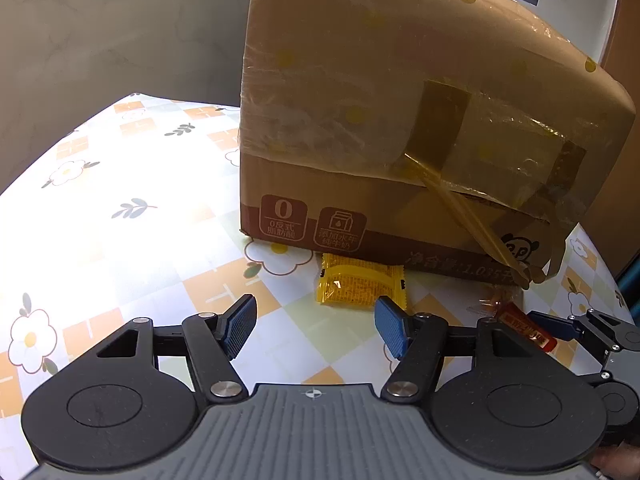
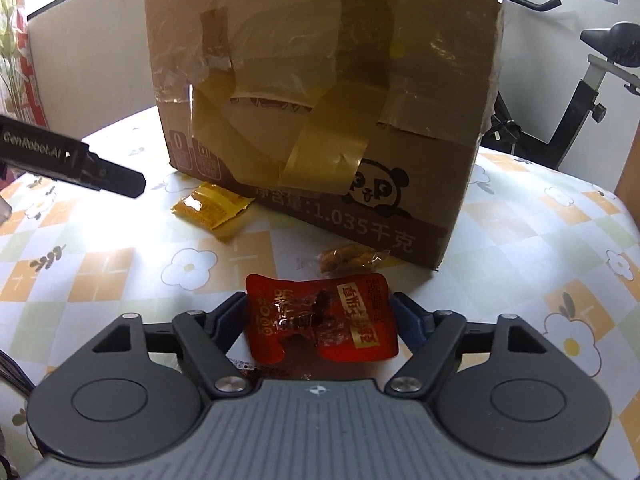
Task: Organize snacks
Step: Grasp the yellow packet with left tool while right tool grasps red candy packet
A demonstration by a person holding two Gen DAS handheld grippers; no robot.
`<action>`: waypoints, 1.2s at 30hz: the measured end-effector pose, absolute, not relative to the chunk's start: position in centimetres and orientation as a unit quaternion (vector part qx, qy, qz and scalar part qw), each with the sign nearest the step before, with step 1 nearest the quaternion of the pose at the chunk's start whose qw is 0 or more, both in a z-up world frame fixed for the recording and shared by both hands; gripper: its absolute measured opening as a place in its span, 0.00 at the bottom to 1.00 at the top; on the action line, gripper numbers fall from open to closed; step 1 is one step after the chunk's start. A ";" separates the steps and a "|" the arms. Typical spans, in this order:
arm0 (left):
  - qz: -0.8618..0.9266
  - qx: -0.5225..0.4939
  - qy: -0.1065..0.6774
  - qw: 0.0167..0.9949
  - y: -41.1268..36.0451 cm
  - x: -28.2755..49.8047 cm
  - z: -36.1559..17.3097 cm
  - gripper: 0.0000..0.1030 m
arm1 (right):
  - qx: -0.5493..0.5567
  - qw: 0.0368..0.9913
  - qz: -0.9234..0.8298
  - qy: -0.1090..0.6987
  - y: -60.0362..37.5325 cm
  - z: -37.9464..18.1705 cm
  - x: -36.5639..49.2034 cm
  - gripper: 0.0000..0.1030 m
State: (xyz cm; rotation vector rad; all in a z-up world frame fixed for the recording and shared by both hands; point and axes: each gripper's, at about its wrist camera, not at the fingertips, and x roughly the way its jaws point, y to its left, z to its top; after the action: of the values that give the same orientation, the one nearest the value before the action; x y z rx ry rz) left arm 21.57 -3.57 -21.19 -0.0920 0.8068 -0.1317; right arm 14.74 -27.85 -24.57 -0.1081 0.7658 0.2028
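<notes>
A: Right gripper (image 2: 320, 322) closed across a red snack packet (image 2: 322, 322), one pad against each side edge, just off the table (image 2: 540, 248) near the front edge.

B: Likely light and crinkly (glossy film, probably slippery). Best pinched across the flat middle, not the sealed ends. Buckled a little already between the pads.

A: Left gripper (image 1: 316, 326) open, nothing between the pads. Yellow packet (image 1: 360, 284) flat on the table ahead, touching the foot of the cardboard box (image 1: 400, 120).

B: Thin and soft by the look of it. Hard to get under; better taken by the free edge facing the gripper.

A: Clear packet (image 2: 348, 260) too, by the box's near corner.
</notes>
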 end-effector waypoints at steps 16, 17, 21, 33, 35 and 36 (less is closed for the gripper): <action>-0.099 -0.018 0.405 0.909 -5.8 24.2 -22.2 0.66 | -0.040 0.924 0.110 0.364 -28.1 -24.3 14.2 0.56; -0.105 -0.013 0.401 0.910 -6.3 24.6 -22.3 0.66 | -0.040 0.924 0.109 0.364 -28.0 -24.3 14.2 0.56; -0.119 0.004 0.398 0.910 -8.1 26.3 -22.8 0.67 | -0.037 0.925 0.109 0.361 -28.2 -24.3 14.1 0.56; -0.108 0.043 0.390 0.914 -9.6 26.4 -24.8 0.66 | -0.047 0.923 0.113 0.364 -28.0 -24.3 14.3 0.56; -0.110 0.048 0.383 0.916 -9.2 25.5 -24.9 0.61 | -0.043 0.924 0.112 0.363 -28.2 -24.3 14.3 0.56; -0.113 0.046 0.382 0.916 -8.9 25.1 -24.8 0.59 | -0.042 0.924 0.113 0.362 -28.2 -24.2 14.2 0.56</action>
State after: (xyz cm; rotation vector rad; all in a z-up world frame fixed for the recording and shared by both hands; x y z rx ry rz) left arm 25.08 -8.92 -24.83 0.0942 0.7866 -0.2317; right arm 14.24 -28.21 -24.25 -0.0861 0.7426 0.2316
